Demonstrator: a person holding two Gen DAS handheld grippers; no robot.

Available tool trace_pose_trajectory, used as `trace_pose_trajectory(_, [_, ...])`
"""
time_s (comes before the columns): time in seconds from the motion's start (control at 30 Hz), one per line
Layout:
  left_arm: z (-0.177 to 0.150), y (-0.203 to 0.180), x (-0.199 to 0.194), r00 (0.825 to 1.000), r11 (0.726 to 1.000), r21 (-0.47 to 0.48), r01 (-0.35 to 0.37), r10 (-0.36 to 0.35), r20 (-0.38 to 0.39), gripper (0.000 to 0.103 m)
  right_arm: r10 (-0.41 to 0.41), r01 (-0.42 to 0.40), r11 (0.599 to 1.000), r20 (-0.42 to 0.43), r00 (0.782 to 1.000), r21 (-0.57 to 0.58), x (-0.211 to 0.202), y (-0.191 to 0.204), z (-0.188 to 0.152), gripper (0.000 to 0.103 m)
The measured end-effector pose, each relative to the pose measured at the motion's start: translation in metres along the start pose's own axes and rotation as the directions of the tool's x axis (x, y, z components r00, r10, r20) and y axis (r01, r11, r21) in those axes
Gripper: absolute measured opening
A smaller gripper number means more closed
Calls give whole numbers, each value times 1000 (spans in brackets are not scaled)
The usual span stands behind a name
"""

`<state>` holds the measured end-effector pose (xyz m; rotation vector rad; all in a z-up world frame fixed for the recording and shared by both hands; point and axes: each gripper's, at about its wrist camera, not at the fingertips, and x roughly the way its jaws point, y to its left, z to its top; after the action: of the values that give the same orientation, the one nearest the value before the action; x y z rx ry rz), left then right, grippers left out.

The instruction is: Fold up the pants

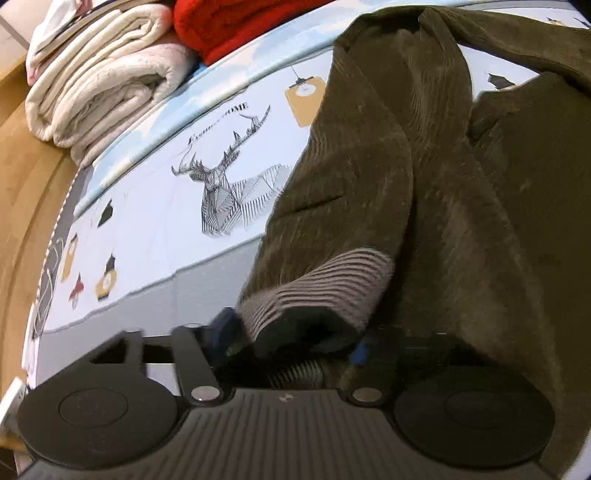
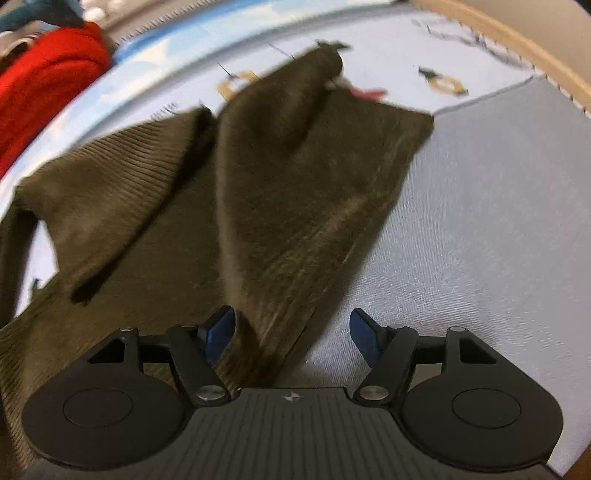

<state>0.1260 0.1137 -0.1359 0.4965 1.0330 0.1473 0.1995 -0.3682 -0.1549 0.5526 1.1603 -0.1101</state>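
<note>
My left gripper grasps the striped waistband of the olive corduroy pants spread on the printed sheet, its camera alone showing folded cream blankets, while my right gripper stands released (cloth edge between the fingers) over grey sheet.

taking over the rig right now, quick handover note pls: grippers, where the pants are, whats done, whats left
Left gripper: the striped waistband of the olive corduroy pants is bunched between its pads; I can't tell if they press on it.
Right gripper: open, low over a pant leg whose edge lies between the pads, unclamped.
Pants: on the printed cover, layers overlapping and rumpled. Folded pale blankets and a red cloth sit at the far edge.
Done: legs partly overlapped at most, no tidy fold.
Left: smooth, line up the legs, fold.
</note>
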Motion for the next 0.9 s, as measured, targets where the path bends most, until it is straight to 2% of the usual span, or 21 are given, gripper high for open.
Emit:
trace_pose_trajectory(0.03, [4,8,5,1000,1000,-24,-14,15,1,39,3,-3,1000,-11,1000,4,6,1,1,70])
trace_pose_trajectory(0.13, [16,47,20,999,985,-170,-36,39,15,25,-7,7,1000,-1,1000,-22,16,6,5,70])
trace_pose_trajectory(0.17, [19,61,24,999,972,-230,-39,46,21,24,-12,13,999,12,1000,-38,17,8,6,68])
trace_pose_trajectory(0.23, [22,83,30,998,945,-324,-40,55,39,22,-7,8,999,31,1000,-42,17,11,8,48])
trace_pose_trajectory(0.27, [24,93,32,996,931,-364,-35,61,59,22,5,-4,1000,34,999,-31,17,11,9,43])
trace_pose_trajectory(0.33, [32,108,32,990,910,-414,-39,92,108,21,29,-28,999,36,999,-15,12,5,11,28])
trace_pose_trajectory(0.4, [39,118,33,978,894,-447,-39,126,165,21,41,-40,999,33,999,-18,6,2,11,22])
trace_pose_trajectory(0.47, [45,126,42,978,873,-487,-23,121,171,22,36,-35,999,21,999,-36,-2,0,6,20])
trace_pose_trajectory(0.5, [49,130,51,984,863,-506,-5,94,149,26,32,-31,999,9,999,-42,-5,0,3,20])
trace_pose_trajectory(0.53, [53,134,63,994,849,-528,9,49,96,41,25,-25,999,-6,1000,-47,-8,-2,0,19])
trace_pose_trajectory(0.57, [52,137,71,999,836,-548,16,14,50,50,14,-15,998,-20,1000,-53,-11,-4,-3,19])
trace_pose_trajectory(0.6, [48,143,75,1000,815,-580,13,-6,14,64,5,-7,998,-35,999,-61,-14,-5,-8,19])
trace_pose_trajectory(0.63, [42,150,74,1000,792,-610,11,-13,1,73,9,-12,998,-50,999,-69,-16,-7,-11,19])
trace_pose_trajectory(0.7, [28,166,70,998,718,-695,41,-61,-5,80,59,-66,995,-86,995,-75,-19,-11,-16,21])
trace_pose_trajectory(0.73, [17,173,67,993,669,-739,77,-114,1,81,75,-80,995,-83,994,-56,-22,-15,-16,23])
trace_pose_trajectory(0.77, [8,177,68,986,635,-765,107,-169,-2,81,97,-98,995,-70,993,-16,-26,-23,-14,27])
trace_pose_trajectory(0.8, [0,179,70,973,612,-780,131,-229,-17,82,116,-115,993,-60,991,23,-28,-29,-12,36])
trace_pose_trajectory(0.83, [-7,180,71,958,603,-784,151,-284,-35,84,132,-129,989,-46,990,73,-30,-38,-10,44])
trace_pose_trajectory(0.87, [-12,178,72,946,611,-774,165,-320,-51,84,148,-143,981,-28,989,133,-31,-48,-8,47])
trace_pose_trajectory(0.9, [-16,173,74,933,642,-747,172,-349,-86,84,157,-152,972,-14,987,179,-31,-55,-7,50])
